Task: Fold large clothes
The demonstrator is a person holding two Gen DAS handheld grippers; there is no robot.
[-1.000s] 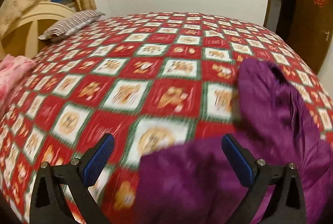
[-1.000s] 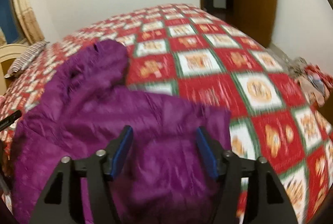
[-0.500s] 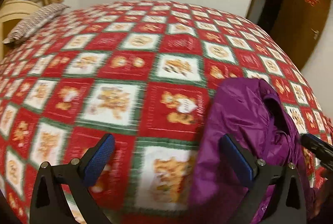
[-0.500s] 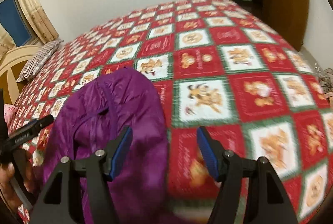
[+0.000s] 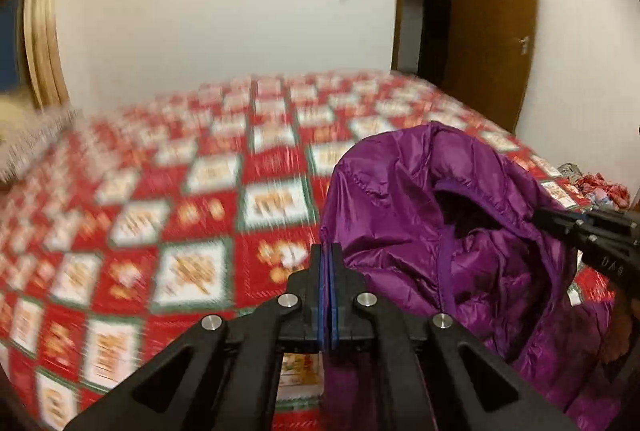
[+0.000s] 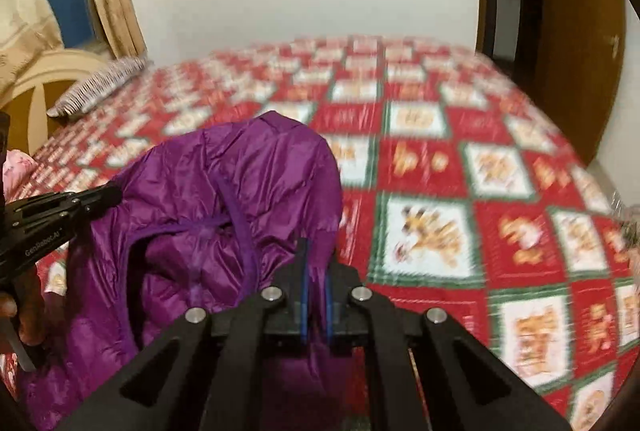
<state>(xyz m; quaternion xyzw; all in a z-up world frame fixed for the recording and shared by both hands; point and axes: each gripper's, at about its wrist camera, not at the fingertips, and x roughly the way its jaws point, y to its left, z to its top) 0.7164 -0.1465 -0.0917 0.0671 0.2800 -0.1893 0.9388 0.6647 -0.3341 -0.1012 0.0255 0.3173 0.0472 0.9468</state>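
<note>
Jacket (image 5: 420,215) hung between your two grippers, purple and puffy, bunched above the quilted bedspread (image 5: 192,215) near the bed's front edge. Your left gripper (image 5: 330,295) had its blue pads pressed together at the garment's left edge; whether fabric sat between them could not be made out, since the pads met flush and the cloth began just beside them. Your right gripper (image 6: 316,295) was clamped on a fold of purple, visible between its pads. From the left wrist view the jacket lay to the right; from the right wrist view it lay to the left, hood (image 6: 276,159) uppermost. So its width ran roughly from claw to claw. Neither hand looked nearer. Spreading it flat would likely call for pulling the two claws apart along that line.
</note>
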